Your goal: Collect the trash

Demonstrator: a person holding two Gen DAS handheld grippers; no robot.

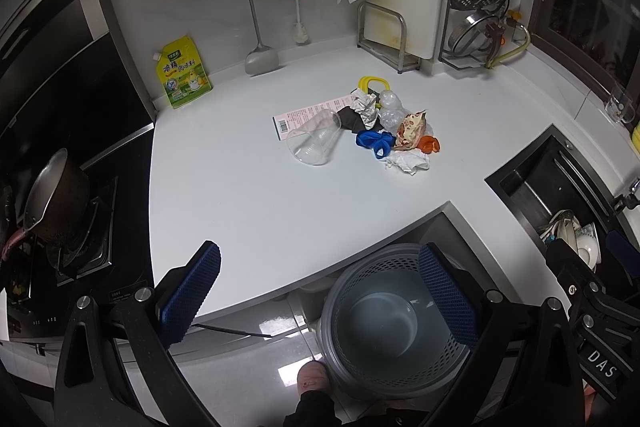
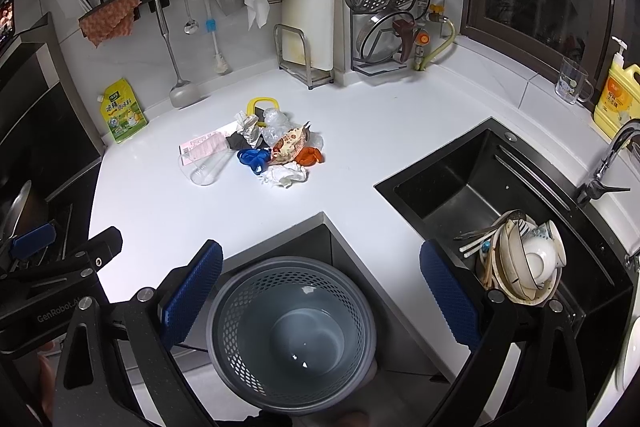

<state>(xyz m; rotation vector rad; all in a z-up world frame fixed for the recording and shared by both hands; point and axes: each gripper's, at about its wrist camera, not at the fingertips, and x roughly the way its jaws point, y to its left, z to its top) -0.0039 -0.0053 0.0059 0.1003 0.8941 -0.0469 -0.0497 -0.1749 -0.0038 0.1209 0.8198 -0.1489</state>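
Observation:
A heap of trash lies mid-counter: a tipped clear plastic cup (image 1: 314, 143) (image 2: 206, 167), a pink paper slip (image 1: 308, 115) (image 2: 204, 143), blue scrap (image 1: 374, 143) (image 2: 252, 157), a snack wrapper (image 1: 410, 131) (image 2: 288, 145), orange peel (image 1: 430, 145) (image 2: 310, 155), crumpled white tissue (image 1: 408, 161) (image 2: 286, 175) and a yellow ring (image 1: 374, 85) (image 2: 262, 105). A grey perforated bin (image 1: 360, 291) (image 2: 256, 291) stands on the floor below the counter notch, holding nothing I can see. My left gripper (image 1: 320, 291) and right gripper (image 2: 320, 291) both hang open above the bin, well short of the heap.
A black sink (image 2: 460, 183) with stacked dishes (image 2: 524, 259) lies right. A stove with a pot (image 1: 56, 199) is left. A seasoning pouch (image 1: 184, 71), hanging utensils, a cutting board (image 2: 310, 7) and a lid rack line the back wall. A foot (image 1: 314, 379) shows beside the bin.

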